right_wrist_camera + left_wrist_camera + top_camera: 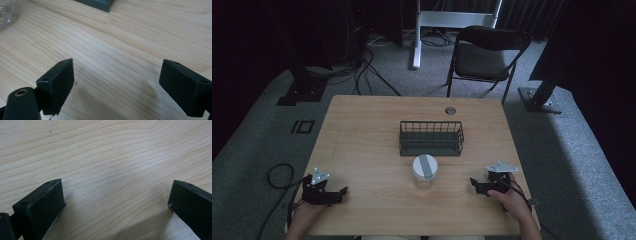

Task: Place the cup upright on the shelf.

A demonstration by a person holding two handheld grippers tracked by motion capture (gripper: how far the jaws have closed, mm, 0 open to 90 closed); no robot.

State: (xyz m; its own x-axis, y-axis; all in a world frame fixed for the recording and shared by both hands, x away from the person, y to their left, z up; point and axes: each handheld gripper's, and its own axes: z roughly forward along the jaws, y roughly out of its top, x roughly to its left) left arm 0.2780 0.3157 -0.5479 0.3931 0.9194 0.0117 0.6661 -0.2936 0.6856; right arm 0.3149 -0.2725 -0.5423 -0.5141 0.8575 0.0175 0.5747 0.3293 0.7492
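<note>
On pale grained wood table (362,150), clear round jar (425,172), wire basket (431,138), both black tongs (343,191) (473,183) wide, empty.

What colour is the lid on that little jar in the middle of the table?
The jar's lid is white with a grey stripe across it, clearest in the high view.

Hand-held gripper (116,82) agape over table (130,42)
</note>
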